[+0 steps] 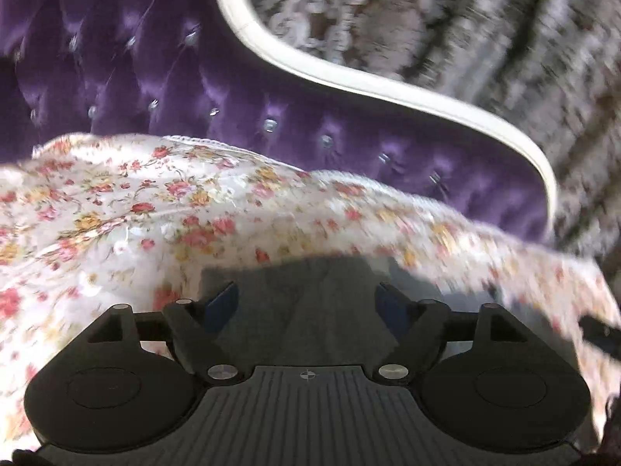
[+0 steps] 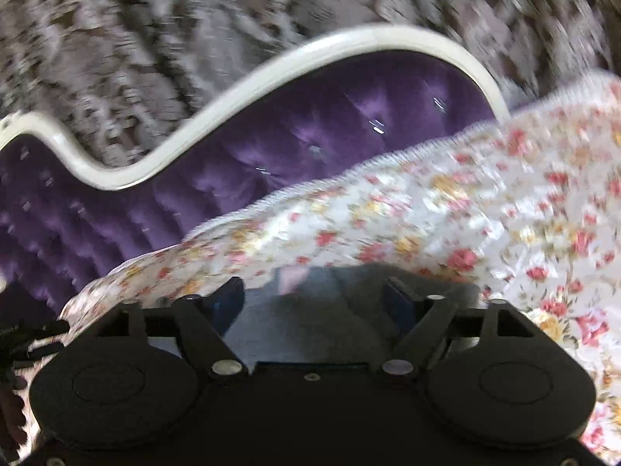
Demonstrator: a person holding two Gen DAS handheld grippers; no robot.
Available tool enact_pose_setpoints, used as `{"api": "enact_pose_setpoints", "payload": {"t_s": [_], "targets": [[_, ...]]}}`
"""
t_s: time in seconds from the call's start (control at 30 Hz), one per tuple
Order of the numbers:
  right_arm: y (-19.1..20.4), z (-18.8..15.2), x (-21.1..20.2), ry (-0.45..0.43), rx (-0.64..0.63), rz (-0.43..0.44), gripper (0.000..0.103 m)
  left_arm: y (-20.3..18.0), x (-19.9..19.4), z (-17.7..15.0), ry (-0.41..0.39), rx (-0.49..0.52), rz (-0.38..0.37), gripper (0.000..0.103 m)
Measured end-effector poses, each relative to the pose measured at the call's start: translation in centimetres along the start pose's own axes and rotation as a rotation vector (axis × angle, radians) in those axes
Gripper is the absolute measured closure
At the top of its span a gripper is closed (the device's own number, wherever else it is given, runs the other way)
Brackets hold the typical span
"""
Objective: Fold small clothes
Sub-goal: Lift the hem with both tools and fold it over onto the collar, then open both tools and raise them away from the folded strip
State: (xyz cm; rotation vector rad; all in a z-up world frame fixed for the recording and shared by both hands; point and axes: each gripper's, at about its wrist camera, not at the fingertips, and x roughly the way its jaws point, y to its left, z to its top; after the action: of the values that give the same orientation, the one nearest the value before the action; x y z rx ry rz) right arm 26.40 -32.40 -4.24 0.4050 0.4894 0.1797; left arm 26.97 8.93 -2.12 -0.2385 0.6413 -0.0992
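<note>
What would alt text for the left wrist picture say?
An open gripper points at a grey garment lying on a floral bedspread. Behind rises a purple tufted headboard with a curved white rim, against a blurred, grey patterned wall.

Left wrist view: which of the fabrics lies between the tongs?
The plain grey cloth, sitting between the open left tongs. The floral sheet and the purple tufted headboard lie beyond them.
</note>
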Motion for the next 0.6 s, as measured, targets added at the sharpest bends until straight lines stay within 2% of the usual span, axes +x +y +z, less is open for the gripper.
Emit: {"api": "enact_pose_setpoints", "payload": {"t_s": [0.07, 0.23, 0.5, 0.6], "targets": [[1.7, -0.8, -1.4, -0.005, -0.053, 0.017, 0.006, -1.1, -1.7, -1.6, 0.004, 0.037, -0.010, 0.026], [5.6, -4.7, -4.9, 0.029, -0.147, 0.060, 0.005, -3.2, -5.6, -6.5, 0.044, 0.112, 0.023, 0.024], [7.6, -10.1, -10.3, 0.155, -0.145, 0.068, 0.001, -6.2, -9.5, -12.2, 0.156, 0.178, 0.055, 0.022], [7.9, -11.3, -11.7, 0.186, -0.127, 0.059, 0.001, -6.8, -10.6, -13.9, 0.166, 0.190, 0.069, 0.022]]}}
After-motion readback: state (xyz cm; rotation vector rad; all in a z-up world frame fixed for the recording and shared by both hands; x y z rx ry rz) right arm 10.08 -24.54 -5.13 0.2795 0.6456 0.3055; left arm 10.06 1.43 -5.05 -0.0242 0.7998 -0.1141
